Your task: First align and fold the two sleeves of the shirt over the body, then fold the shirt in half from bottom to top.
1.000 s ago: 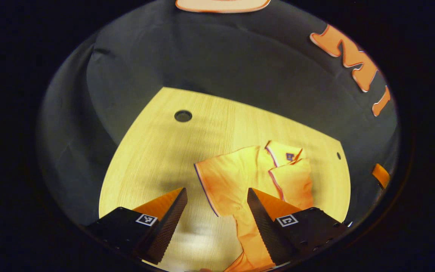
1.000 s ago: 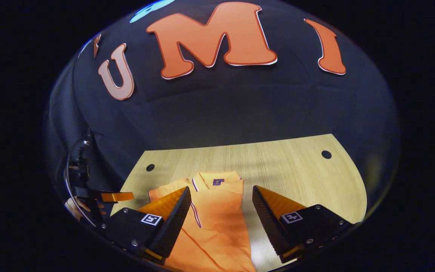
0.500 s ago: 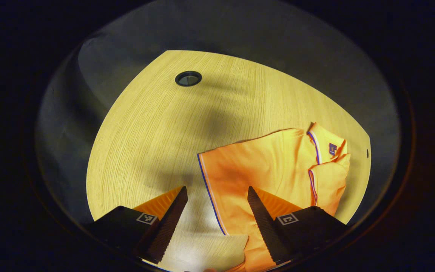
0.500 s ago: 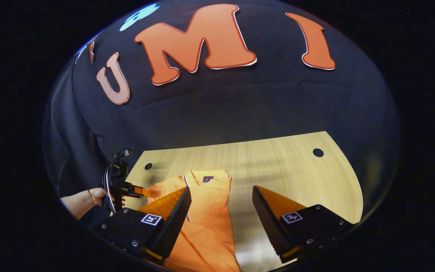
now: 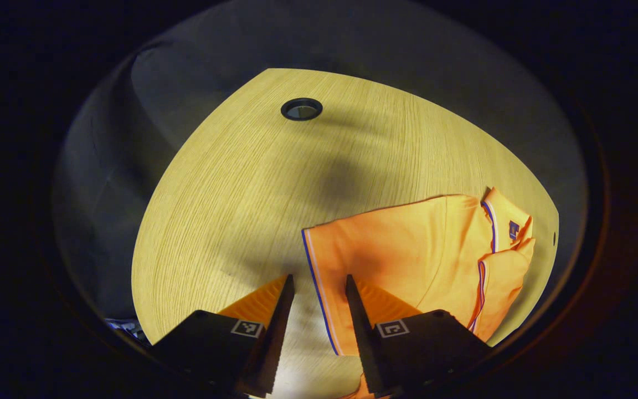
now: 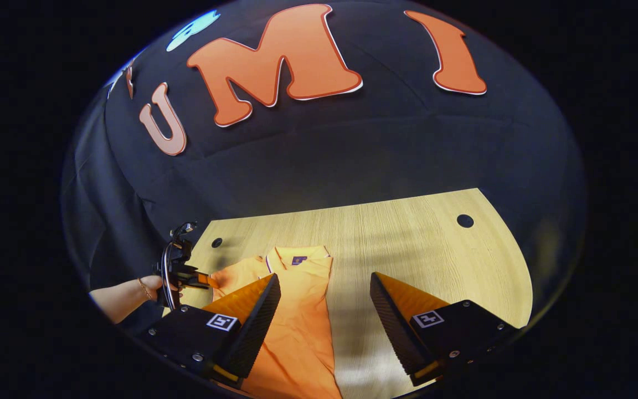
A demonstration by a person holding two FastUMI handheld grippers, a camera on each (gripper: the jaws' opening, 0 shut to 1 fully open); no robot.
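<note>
Shirt: orange polo, we see it lying flat on the desk, collar toward the far edge, body running back toward the near edge.
Sleeve: we see one sleeve spread out sideways from the body, its striped cuff edge lying between the left gripper's fingers in the left gripper view.
Other sleeve: we see it already folded over the body, its striped hem crossing the chest below the collar.
Collar: flat, with a small dark tag inside.
Left gripper: fingers narrowed but with a gap between them, straddling the cuff edge; we cannot tell whether they press the cloth.
Left gripper, from the right gripper view: a hand holds it at the sleeve's outer end, near the desk's left edge.
Right gripper: fingers spread wide, holding nothing, above the shirt's right side; one finger sits over the body, the other over bare desk.
Desk: light wood, with round holes near its far corners.
Containers: we see none.
</note>
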